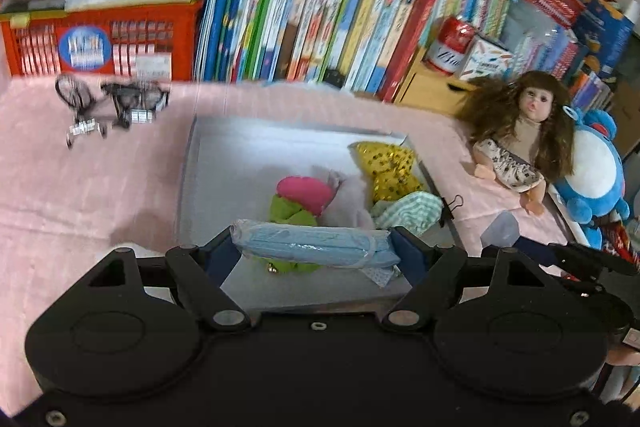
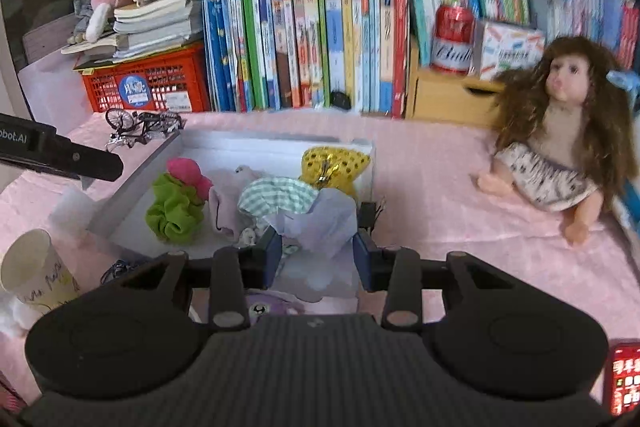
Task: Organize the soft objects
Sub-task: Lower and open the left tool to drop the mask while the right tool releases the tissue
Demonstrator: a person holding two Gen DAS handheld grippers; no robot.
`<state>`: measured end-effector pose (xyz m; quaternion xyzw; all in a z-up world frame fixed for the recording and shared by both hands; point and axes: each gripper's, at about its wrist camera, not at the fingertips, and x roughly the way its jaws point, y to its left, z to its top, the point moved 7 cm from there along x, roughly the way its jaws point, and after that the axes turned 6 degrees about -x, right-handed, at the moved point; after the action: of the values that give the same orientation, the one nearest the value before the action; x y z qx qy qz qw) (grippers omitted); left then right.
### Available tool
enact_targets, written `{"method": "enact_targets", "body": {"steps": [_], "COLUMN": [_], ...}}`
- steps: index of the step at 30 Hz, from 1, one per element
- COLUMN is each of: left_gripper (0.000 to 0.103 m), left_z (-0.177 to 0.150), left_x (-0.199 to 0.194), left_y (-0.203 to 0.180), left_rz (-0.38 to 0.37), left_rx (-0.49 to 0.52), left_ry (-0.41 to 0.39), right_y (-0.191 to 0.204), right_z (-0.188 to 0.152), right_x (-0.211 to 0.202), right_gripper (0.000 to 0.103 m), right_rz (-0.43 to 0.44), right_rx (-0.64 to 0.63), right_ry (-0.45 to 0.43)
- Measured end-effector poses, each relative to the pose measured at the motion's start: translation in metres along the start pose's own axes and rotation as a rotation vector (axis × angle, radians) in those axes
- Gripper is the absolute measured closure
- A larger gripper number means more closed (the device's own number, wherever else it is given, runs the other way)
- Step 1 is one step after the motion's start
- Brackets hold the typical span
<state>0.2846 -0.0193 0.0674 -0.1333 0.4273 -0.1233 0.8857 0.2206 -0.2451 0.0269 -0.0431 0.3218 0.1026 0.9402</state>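
My left gripper (image 1: 314,249) is shut on a pack of blue face masks (image 1: 312,245) and holds it over the near end of the white tray (image 1: 212,163). In the tray lie a pink and green scrunchie toy (image 1: 298,201), a yellow sequin pouch (image 1: 386,165) and a green striped cloth (image 1: 408,211). My right gripper (image 2: 316,253) is shut on a white-lilac crumpled cloth (image 2: 324,223) at the tray's near right corner (image 2: 366,163). The scrunchie (image 2: 176,203), striped cloth (image 2: 276,193) and sequin pouch (image 2: 334,163) also show in the right wrist view.
A doll (image 2: 560,131) sits on the pink tablecloth at the right, beside a blue plush (image 1: 592,167). A toy bicycle (image 2: 140,127), a red crate (image 2: 148,83) and rows of books (image 2: 312,47) stand behind. A paper cup (image 2: 34,271) stands near left. A binder clip (image 1: 450,207) lies by the tray.
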Motion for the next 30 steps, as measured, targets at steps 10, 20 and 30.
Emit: {"method": "enact_targets", "body": {"steps": [10, 20, 30], "left_gripper": [0.024, 0.024, 0.023], "left_z": [0.010, 0.010, 0.019], "left_x": [0.047, 0.088, 0.107], "left_y": [0.032, 0.040, 0.040], "left_rz": [0.084, 0.213, 0.217], "left_rx": [-0.143, -0.133, -0.156], "left_ry": [0.134, 0.238, 0.257], "right_y": [-0.005, 0.005, 0.008], "right_z": [-0.007, -0.008, 0.002], "right_x": [0.040, 0.068, 0.092], "right_gripper": [0.059, 0.059, 0.059], "right_rz": [0.050, 0.070, 0.096], "right_rx": [0.046, 0.021, 0.077], "right_ry": [0.142, 0.210, 0.210]}}
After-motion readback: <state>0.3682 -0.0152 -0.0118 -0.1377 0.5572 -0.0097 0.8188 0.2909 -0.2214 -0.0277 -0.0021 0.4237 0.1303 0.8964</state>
